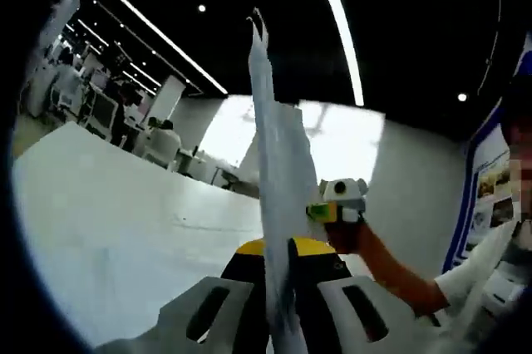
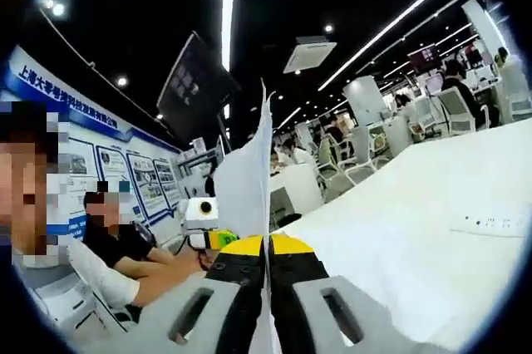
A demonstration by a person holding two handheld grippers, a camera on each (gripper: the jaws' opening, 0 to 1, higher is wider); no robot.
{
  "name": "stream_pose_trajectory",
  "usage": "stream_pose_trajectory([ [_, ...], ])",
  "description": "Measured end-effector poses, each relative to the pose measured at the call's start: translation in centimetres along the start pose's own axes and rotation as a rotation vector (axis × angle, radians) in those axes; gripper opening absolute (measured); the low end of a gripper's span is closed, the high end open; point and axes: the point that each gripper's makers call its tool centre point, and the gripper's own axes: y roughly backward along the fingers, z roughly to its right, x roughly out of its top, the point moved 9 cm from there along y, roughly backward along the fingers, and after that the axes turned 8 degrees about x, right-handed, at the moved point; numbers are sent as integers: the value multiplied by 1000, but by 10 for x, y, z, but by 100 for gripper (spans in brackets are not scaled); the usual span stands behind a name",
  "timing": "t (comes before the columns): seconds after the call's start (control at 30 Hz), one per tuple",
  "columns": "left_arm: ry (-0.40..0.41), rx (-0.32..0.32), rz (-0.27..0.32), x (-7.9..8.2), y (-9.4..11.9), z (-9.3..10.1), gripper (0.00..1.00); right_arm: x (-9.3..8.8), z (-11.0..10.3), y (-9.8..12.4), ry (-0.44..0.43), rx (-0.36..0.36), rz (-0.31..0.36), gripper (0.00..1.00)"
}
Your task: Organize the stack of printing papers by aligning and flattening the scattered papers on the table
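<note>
A stack of white printing papers [image 1: 270, 163] stands edge-on and lifted off the white table [image 1: 116, 221]. In the left gripper view, my left gripper [image 1: 278, 256] is shut on its lower edge, and the sheets rise straight up between the yellow-tipped jaws. My right gripper [image 1: 337, 208] grips the same stack from the far side, held by a hand. In the right gripper view, the paper stack [image 2: 249, 175] rises as a thin sheet from my right gripper [image 2: 268, 256], which is shut on it. The left gripper [image 2: 206, 233] shows just behind the paper, to the left.
The white table [image 2: 399, 238] stretches to the right with a white power strip [image 2: 490, 225] lying on it. Seated people [image 2: 116, 246] and a poster wall [image 2: 91, 154] are on the left. Chairs and desks [image 1: 158, 142] stand beyond the table's far edge.
</note>
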Motion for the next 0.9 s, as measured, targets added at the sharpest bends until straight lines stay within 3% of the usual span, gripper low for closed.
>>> stream_pose_trajectory([
  [0.13, 16, 40, 68, 14, -1, 1, 14, 11, -12, 5, 43, -38, 28, 0],
  [0.27, -28, 67, 69, 46, -13, 12, 12, 31, -23, 21, 100, -95, 96, 0],
  [0.43, -210, 73, 91, 76, -38, 35, 6, 45, -29, 29, 164, -160, 171, 0],
  [0.53, -275, 96, 82, 80, -50, 37, 6, 51, -21, 38, 157, -288, 223, 0],
  [0.67, -343, 160, 69, 76, -70, 33, 6, 51, -10, 41, 155, -375, 234, 0],
  [0.8, -370, 198, 88, 66, -83, 23, 6, 51, 1, 41, 263, -454, 230, 0],
  [0.9, -499, 190, 153, 63, -89, 12, 11, 44, 6, 37, 363, -485, 191, 0],
])
